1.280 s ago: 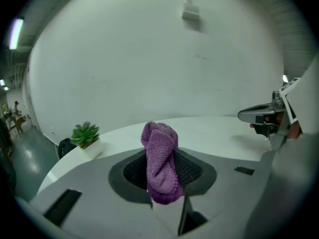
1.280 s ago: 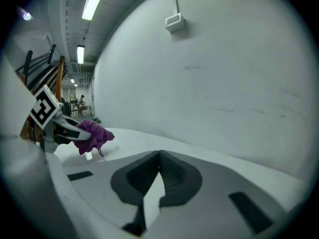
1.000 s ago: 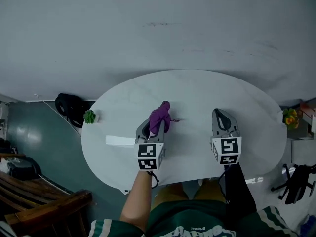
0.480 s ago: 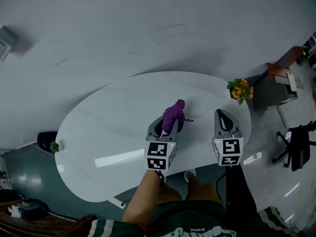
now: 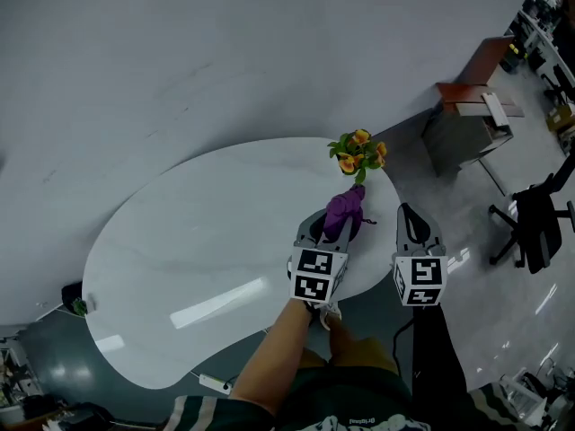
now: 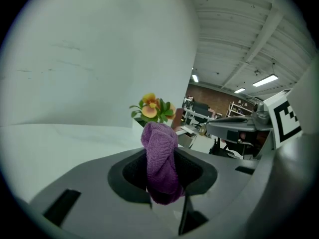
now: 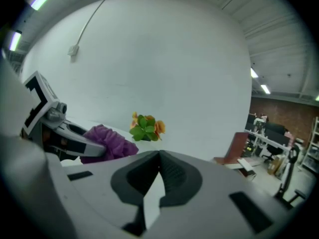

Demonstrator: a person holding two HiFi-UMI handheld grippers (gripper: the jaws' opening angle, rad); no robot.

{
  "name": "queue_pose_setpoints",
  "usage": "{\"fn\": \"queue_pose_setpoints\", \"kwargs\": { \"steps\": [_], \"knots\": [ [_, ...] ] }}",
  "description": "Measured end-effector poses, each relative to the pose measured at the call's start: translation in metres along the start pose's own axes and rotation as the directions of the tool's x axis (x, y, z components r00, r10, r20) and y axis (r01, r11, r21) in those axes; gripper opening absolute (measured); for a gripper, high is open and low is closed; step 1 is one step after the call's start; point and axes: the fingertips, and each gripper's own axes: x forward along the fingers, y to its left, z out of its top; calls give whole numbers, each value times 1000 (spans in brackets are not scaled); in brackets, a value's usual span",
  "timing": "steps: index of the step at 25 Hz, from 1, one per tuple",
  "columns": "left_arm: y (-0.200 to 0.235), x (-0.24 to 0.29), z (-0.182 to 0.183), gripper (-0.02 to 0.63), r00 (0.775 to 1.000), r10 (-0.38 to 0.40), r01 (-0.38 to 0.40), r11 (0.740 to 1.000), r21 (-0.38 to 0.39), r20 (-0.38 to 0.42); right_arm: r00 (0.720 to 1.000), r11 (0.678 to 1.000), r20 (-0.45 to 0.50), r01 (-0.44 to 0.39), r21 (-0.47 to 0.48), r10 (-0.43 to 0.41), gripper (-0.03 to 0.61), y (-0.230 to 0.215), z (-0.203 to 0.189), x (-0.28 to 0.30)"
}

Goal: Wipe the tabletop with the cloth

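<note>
A bunched purple cloth (image 5: 344, 212) sticks up between the jaws of my left gripper (image 5: 337, 224), which is shut on it above the right end of the white oval tabletop (image 5: 207, 232). In the left gripper view the cloth (image 6: 160, 162) fills the jaw gap. In the head view I cannot tell whether it touches the table. My right gripper (image 5: 415, 225) is held past the table's right edge, over the floor, jaws closed with nothing between them. The right gripper view shows the cloth (image 7: 107, 142) and the left gripper (image 7: 85, 144) to its left.
A small pot of orange and yellow flowers (image 5: 358, 153) stands at the table's right end, just beyond the cloth. A tiny green plant (image 5: 82, 307) sits at the far left end. A brown cabinet (image 5: 467, 106) and a black office chair (image 5: 537, 227) stand to the right.
The view has swung and both grippers now sit at the table's right end. The left gripper carried the cloth close to the flower pot; the right gripper went from over the table to past its edge.
</note>
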Motion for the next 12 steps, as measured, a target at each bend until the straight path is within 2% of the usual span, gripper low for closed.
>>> {"fn": "queue_pose_setpoints", "kwargs": {
  "steps": [4,7,12],
  "knots": [
    [-26,42,-17,130,997,-17,17,1000,-2,-70,999,999,-21,39,25,-38,3,-29,-17,-10],
    [-34,59,-35,127,988,5,2,999,41,-154,998,998,-34,48,38,-47,3,-38,-24,-14],
    [-19,50,-46,123,986,47,-42,998,38,-161,999,999,-50,13,40,-11,3,-22,-32,-8]
  ]
}}
